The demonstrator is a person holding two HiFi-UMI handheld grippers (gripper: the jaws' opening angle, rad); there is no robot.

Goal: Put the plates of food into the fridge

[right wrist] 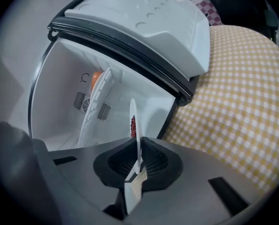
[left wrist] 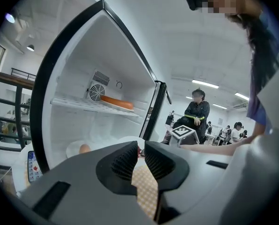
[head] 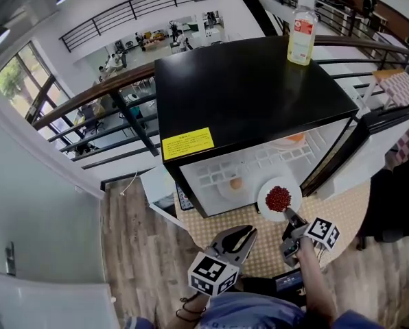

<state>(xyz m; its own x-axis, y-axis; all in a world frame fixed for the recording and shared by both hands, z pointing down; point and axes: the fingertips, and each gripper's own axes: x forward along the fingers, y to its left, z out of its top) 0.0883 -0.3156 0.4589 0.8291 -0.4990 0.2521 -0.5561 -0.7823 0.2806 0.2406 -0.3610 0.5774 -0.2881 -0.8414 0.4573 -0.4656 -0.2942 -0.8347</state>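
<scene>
While the right hand-held gripper (head: 289,218) clamps the plate of red food (head: 265,201) at the mouth of the open fridge (head: 246,94), lower centre, the left hand-held gripper (head: 243,236) hangs open and empty; next, I'd judge, the plate wants sliding in level

Nothing can be read as a word or a number. On top of the black fridge (head: 259,94), at its front left corner, sits a yellow sticker (head: 188,143) with dark lines of print, too small to make out. At the back right corner of the fridge's top stands a clear bottle (head: 300,45) with a red-and-white label (head: 304,25), its lettering illegible. In front of the fridge, the cube on the left gripper (head: 240,238) bears a black-and-white square marker (head: 211,274), and the cube on the right gripper (head: 287,216) bears another (head: 324,233). Both are coded patterns, not letters.
</scene>
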